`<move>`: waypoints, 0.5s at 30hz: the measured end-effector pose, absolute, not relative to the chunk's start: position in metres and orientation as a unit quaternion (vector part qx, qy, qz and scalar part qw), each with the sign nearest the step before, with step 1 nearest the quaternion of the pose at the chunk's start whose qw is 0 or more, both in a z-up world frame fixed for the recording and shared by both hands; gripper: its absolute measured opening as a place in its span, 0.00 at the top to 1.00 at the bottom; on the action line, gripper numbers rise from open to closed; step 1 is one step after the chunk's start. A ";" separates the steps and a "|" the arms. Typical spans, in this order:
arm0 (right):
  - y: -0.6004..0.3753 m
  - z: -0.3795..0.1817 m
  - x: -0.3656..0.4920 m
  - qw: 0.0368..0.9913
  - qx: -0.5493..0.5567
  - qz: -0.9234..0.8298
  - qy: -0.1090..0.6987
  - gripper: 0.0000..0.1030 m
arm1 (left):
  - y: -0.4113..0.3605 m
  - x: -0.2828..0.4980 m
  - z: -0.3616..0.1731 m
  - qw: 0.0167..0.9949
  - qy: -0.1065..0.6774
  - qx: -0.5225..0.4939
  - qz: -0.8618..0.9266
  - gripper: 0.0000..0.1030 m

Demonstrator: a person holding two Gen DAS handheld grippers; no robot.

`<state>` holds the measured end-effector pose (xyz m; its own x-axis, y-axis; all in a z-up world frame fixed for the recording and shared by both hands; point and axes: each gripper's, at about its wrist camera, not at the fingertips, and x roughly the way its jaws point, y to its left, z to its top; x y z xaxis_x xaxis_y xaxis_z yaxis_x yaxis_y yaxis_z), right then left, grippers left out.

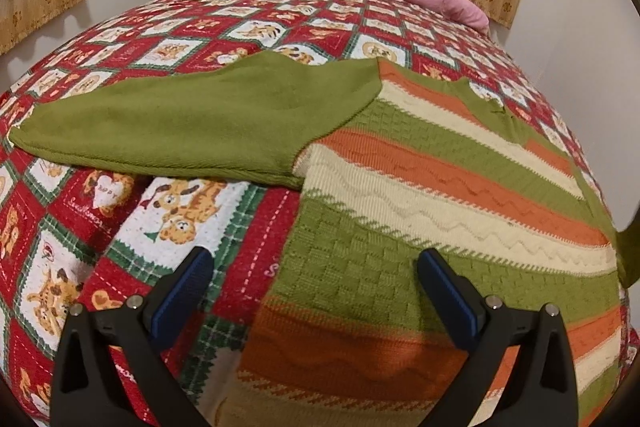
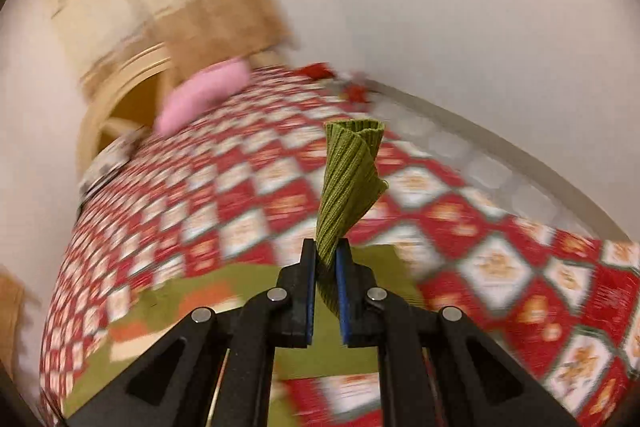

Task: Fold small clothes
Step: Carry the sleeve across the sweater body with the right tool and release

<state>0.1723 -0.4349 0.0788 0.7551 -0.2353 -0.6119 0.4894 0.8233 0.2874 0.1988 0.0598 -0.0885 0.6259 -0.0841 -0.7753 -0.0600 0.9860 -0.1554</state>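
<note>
Left wrist view: left gripper [image 1: 316, 283] stands released, jaws wide, holding nothing, above the lower body of the striped sweater [image 1: 420, 195]. The garment lies flat on the patterned bedspread [image 1: 100, 227], one green sleeve [image 1: 192, 123] stretched out to the picture's left. Risk: nothing pins the body, so a pull on the far side may drag and rumple it.

Right wrist view: right gripper [image 2: 325, 259] is clenched on the ribbed green cuff [image 2: 348, 183], which twists above the pads. Picture heavily blurred. Risk: thin, twisted bite may slip, or fold the sleeve crooked. Containers: none visible in either view.
</note>
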 end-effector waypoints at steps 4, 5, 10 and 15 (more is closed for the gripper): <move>-0.348 0.072 0.218 0.923 0.195 -0.131 0.305 0.92 | 0.070 0.193 -0.084 0.903 0.415 -0.110 -0.002 0.00; -0.327 0.065 0.232 0.924 0.190 -0.110 0.314 0.92 | 0.074 0.191 -0.082 0.906 0.408 -0.118 0.005 0.00; -0.224 0.025 0.280 0.917 0.180 -0.023 0.355 0.92 | 0.089 0.180 -0.076 0.915 0.374 -0.149 0.034 0.00; -0.150 -0.022 0.309 0.908 0.142 0.024 0.394 0.92 | 0.095 0.183 -0.077 0.913 0.374 -0.160 0.045 0.00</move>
<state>0.3092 -0.1497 -0.0218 0.6890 0.1559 -0.7078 0.0680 0.9584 0.2773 0.1831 0.0951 -0.0771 0.7168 -0.0383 -0.6963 -0.2011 0.9447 -0.2590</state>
